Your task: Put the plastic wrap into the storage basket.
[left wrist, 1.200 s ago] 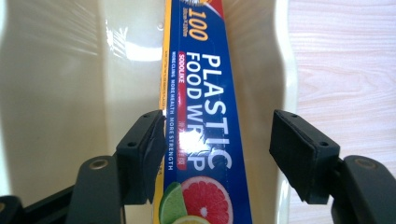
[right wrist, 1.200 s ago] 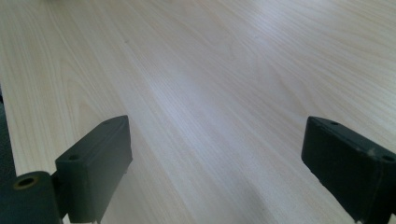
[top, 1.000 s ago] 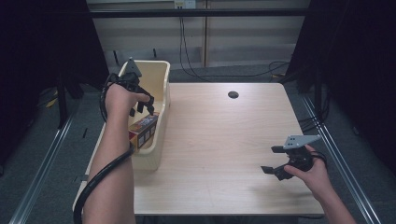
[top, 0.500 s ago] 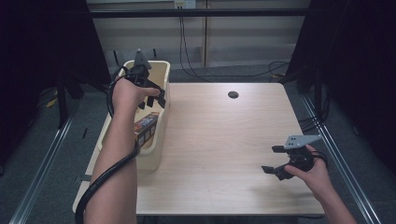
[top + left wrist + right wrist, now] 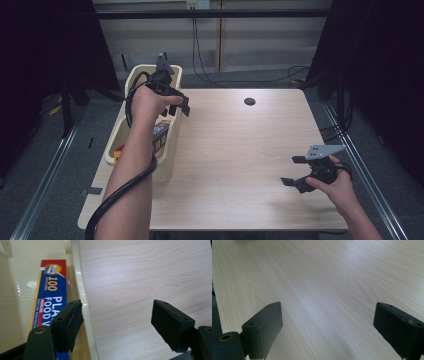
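My left gripper [image 5: 178, 107] hovers over the right rim of a cream plastic bin [image 5: 131, 80] at the table's left edge. Its jaws have just been opening and nothing is between them. In the left gripper view, my left gripper [image 5: 117, 312] straddles the bin rim [image 5: 80, 290], with a blue, red and yellow food-wrap box [image 5: 51, 290] lying inside the bin below. The same food-wrap box [image 5: 160, 134] shows in the high view. My right gripper [image 5: 293, 171] stands open and empty low over the table's right front; my right gripper [image 5: 327, 312] has bare wood beneath it.
The light wooden table [image 5: 240, 150] has a dark round cable hole [image 5: 249, 101] near its far edge. Cables hang behind the table. A black cable runs along the left forearm [image 5: 125, 190]. Grey floor and metal rails flank both sides.
The left gripper has come up out of the bin and shifted right over its rim, with the jaws standing wider apart. The right hand has stayed where it was.
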Demonstrator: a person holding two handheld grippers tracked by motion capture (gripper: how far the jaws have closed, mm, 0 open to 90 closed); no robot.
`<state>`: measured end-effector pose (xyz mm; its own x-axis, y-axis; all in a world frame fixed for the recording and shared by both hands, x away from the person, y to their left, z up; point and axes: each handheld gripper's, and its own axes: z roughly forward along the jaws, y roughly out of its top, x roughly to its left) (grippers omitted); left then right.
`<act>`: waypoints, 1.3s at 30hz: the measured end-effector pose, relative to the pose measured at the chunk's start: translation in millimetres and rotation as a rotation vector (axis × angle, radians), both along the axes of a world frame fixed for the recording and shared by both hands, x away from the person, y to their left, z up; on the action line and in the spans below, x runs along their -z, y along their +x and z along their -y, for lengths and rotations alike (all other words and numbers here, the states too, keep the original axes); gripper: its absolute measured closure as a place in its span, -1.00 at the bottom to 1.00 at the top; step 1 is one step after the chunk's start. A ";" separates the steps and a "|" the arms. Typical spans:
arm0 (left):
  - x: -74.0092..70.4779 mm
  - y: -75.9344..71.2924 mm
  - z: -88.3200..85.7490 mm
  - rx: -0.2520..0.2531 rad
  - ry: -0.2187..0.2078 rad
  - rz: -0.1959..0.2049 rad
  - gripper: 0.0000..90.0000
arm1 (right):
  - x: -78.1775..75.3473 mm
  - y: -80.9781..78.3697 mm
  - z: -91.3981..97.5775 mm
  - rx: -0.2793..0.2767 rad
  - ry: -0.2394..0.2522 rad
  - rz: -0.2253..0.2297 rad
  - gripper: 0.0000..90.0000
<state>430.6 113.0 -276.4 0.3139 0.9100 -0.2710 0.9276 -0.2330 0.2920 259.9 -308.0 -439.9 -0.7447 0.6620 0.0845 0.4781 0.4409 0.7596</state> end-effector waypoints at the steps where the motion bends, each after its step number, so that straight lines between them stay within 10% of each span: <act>1: 1.1 0.0 2.4 0.004 -0.005 0.001 -0.47 | 0.0 0.0 0.1 -0.001 -0.001 0.000 -0.81; 39: 57.1 -10.5 73.7 0.189 -0.063 0.004 -0.54 | -0.1 -0.5 0.9 -0.004 -0.002 0.004 -0.81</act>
